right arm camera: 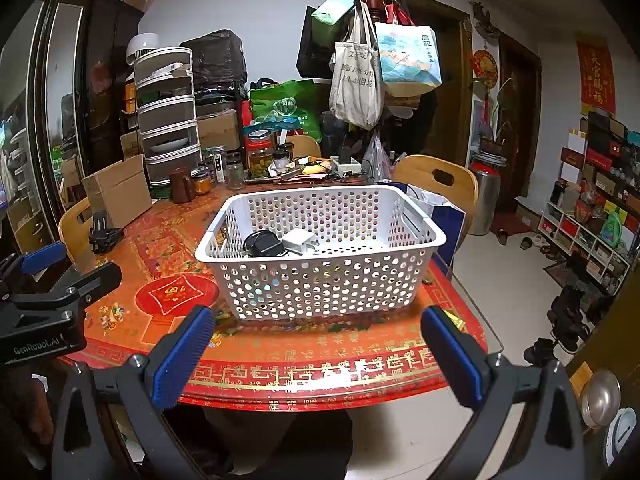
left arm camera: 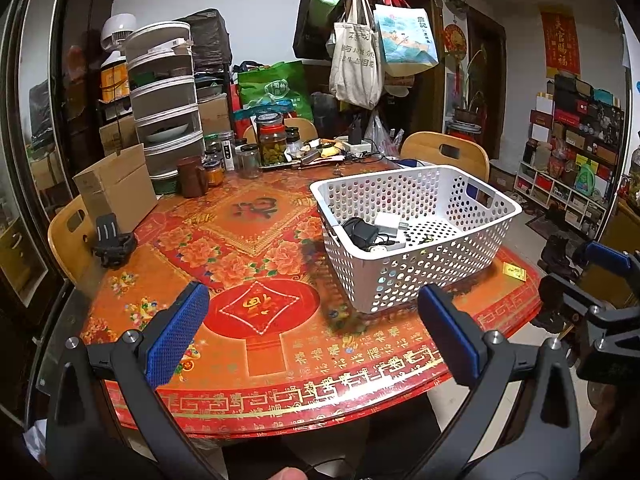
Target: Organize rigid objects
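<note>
Left gripper: I see it spread wide with nothing between the blue pads; it hangs over the near edge of the table
Right gripper: I see it spread wide too, gripping nothing; it faces the basket's near wall
Basket: white, perforated, standing on the table's right part
Black adapter: inside the basket at its left; touching the white charger
Black clip: on the table's left edge, near the cardboard box
</note>
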Demonstrator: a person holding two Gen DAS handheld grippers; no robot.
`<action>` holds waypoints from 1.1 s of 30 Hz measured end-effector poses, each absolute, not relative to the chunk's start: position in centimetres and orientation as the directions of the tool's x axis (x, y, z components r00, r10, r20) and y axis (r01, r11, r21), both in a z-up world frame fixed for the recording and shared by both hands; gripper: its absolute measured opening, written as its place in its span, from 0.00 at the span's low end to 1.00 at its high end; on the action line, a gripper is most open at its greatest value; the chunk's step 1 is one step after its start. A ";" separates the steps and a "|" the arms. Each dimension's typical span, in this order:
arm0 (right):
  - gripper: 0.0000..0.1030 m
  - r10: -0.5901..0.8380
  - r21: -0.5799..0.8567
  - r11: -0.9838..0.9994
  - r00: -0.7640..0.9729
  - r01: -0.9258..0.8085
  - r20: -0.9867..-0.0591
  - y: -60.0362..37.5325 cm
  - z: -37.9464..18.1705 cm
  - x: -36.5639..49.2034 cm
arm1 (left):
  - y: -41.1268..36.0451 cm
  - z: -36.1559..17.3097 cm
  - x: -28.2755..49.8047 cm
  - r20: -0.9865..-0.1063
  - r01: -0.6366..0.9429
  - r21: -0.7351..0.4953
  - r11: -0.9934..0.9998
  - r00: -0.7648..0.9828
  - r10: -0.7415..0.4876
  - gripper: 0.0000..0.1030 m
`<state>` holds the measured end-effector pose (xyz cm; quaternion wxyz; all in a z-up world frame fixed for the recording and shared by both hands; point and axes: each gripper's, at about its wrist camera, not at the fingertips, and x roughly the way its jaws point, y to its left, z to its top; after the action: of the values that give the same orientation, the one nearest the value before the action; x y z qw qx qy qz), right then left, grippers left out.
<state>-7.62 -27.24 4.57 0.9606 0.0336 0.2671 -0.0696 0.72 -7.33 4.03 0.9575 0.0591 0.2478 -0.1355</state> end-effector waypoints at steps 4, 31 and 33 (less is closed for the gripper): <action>1.00 -0.115 0.028 0.988 0.849 0.151 -0.515 -27.3 4.7 -7.7 | -7.4 4.1 0.7 -0.491 0.290 0.045 0.956 0.840 -0.232 1.00; 1.00 -0.110 0.030 0.989 0.852 0.146 -0.512 -27.3 5.1 -7.7 | -7.1 3.8 0.1 -0.492 0.310 0.049 0.949 0.834 -0.247 1.00; 1.00 -0.110 0.031 0.989 0.851 0.146 -0.513 -27.3 5.1 -7.7 | -7.1 3.7 0.0 -0.493 0.314 0.051 0.948 0.833 -0.250 1.00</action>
<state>-7.71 -27.31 5.09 0.9615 0.0343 0.2645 -0.0665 0.03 -7.06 3.71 0.9552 0.0649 0.2480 -0.1475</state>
